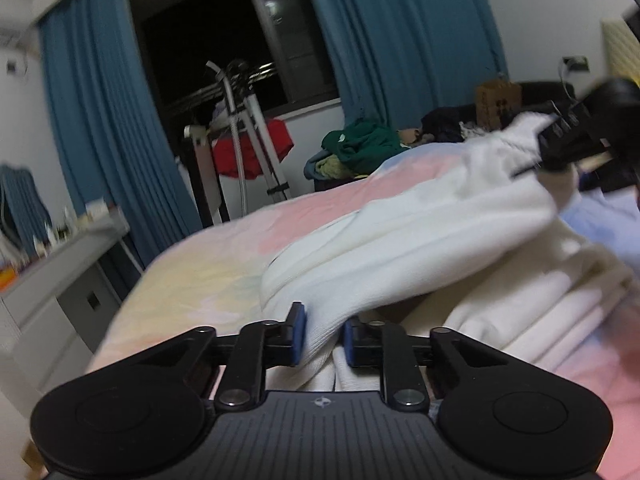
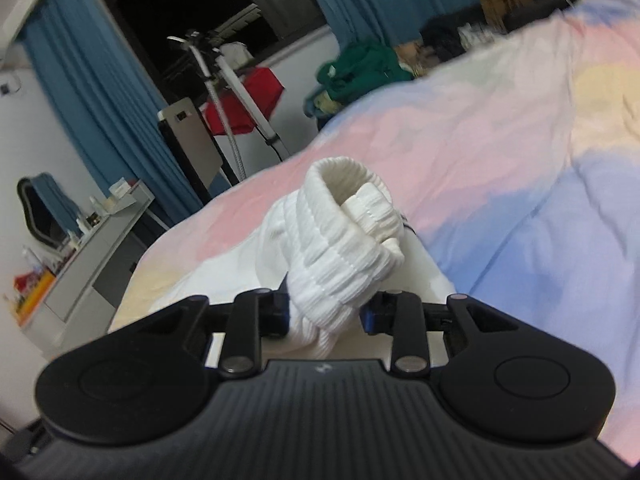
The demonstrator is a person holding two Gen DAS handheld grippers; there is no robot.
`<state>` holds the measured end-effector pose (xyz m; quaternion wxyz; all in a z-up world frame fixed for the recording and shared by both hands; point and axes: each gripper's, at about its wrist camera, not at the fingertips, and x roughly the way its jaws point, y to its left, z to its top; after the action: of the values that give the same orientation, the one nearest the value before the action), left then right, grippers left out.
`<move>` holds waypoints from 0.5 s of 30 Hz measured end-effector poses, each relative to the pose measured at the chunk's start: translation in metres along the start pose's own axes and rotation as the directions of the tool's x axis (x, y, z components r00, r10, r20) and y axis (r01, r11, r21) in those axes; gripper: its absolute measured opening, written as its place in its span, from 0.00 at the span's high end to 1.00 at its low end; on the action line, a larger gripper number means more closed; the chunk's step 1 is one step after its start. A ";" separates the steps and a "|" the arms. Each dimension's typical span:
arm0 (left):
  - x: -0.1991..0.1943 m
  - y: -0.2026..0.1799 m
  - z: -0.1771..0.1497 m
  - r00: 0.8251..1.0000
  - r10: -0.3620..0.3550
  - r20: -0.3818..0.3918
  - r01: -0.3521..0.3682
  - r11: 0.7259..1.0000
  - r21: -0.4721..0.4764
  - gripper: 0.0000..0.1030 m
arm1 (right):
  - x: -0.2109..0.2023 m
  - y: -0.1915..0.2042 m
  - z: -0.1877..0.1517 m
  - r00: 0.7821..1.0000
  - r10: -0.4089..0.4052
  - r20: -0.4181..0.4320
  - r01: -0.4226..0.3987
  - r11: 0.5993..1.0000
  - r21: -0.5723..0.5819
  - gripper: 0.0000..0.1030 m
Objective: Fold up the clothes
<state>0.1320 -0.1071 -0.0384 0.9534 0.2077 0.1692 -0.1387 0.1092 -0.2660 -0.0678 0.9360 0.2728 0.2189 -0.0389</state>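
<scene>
Curtains [image 1: 100,120] hang at 10 o'clock in the left wrist view, beside a dark window, with a grey dresser [image 1: 60,272] at 9 o'clock against the wall. A drying rack [image 1: 244,132] with a red cloth stands behind the bed's [image 1: 192,276] far edge, and a heap of green and dark clothes [image 1: 360,144] waits at 1 o'clock, probably the pile yet to be folded.

The task's thing, a white sweater [image 1: 400,240], lies across the pastel bed from 6 o'clock up toward 2 o'clock. The left gripper [image 1: 323,334] has its fingers [image 1: 298,332] drawn close on a bunched ribbed edge of the sweater, likely the hem, pinning that end so the fabric can be stretched flat. At 2 o'clock in the same view the right gripper [image 1: 560,148] lifts the other end clear of the bed, which is why the knit rises in a taut ridge between the two.

In the right wrist view, the right gripper's fingers [image 2: 282,310] are closed round a ribbed cuff [image 2: 348,224], whose open mouth points up toward 12 o'clock. Holding the cuff rather than loose cloth gives a firm purchase, and I judge the sleeve is being carried inward over the body for a fold. The soft knit may slip or sag if tension drops.
</scene>
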 end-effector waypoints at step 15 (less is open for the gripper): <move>-0.021 -0.036 -0.030 0.990 -0.134 -0.046 0.141 0.966 0.216 0.85 | 0.001 -0.025 0.006 0.989 -0.109 -0.101 0.112 0.993 0.026 0.67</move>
<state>0.0932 -0.1212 -0.0681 0.9102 0.3010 0.1816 -0.2191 0.1079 -0.2904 -0.0764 0.9160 0.2767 0.2793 -0.0805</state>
